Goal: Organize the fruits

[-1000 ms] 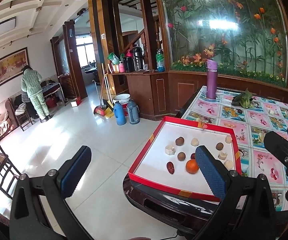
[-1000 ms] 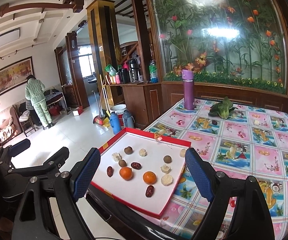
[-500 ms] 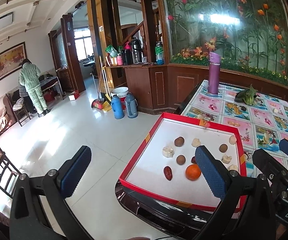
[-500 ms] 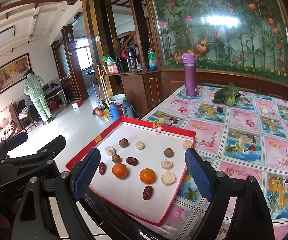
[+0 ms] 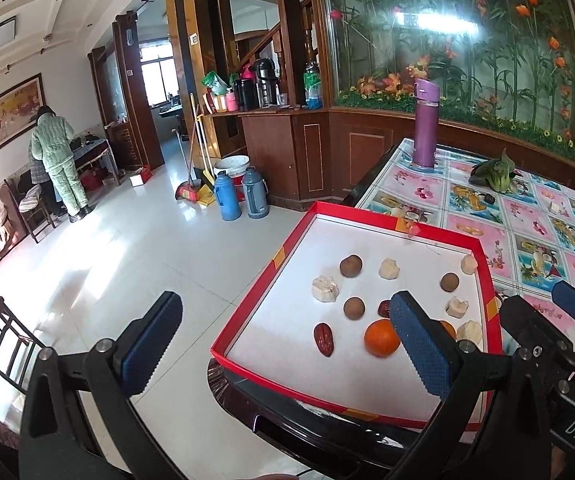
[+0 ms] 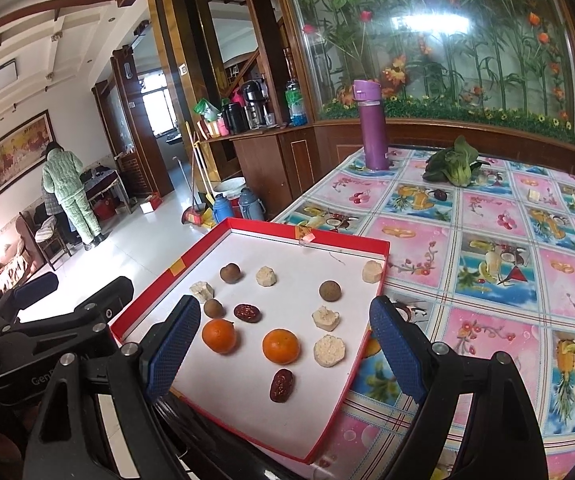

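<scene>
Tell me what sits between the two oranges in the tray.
Nothing: the right wrist view shows bare white tray floor between the left orange and the right orange.

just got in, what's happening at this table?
A person holds a hand-held gripper in each hand over a red-rimmed tray on the table edge. The left hand-held gripper and right hand-held gripper are both open and hold nothing. Two oranges, red dates, brown round fruits and pale chunks lie scattered in the tray, unsorted. A purple flask and leafy greens sit further back.
</scene>
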`<state>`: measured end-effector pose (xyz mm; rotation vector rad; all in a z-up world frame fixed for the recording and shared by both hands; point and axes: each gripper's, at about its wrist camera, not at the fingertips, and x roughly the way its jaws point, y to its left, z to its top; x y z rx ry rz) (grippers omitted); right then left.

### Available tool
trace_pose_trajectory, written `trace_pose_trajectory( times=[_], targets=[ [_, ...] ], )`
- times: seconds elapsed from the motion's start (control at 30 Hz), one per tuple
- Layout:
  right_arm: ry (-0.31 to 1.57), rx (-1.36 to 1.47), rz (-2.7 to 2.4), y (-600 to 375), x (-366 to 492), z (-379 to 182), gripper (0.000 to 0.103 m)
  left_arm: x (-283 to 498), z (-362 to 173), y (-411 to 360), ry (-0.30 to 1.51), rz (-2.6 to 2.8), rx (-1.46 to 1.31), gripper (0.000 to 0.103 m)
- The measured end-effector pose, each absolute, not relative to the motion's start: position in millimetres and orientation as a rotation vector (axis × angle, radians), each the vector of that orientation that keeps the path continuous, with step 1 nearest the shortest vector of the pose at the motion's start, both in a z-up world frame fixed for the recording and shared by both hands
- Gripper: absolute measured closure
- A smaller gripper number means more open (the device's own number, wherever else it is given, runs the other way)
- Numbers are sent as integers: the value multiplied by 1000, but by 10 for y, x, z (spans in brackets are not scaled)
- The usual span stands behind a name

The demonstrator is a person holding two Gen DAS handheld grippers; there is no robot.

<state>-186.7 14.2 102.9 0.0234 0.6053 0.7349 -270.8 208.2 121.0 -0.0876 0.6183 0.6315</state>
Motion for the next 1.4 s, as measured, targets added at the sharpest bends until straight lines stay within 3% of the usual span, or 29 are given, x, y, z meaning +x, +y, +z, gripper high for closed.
trace_pose_trajectory(
  times=[1.4],
  targets=[
    [599, -19, 741, 208, -2015, 936, 16, -2756, 1148, 2079, 629, 624, -123, 0]
  ],
)
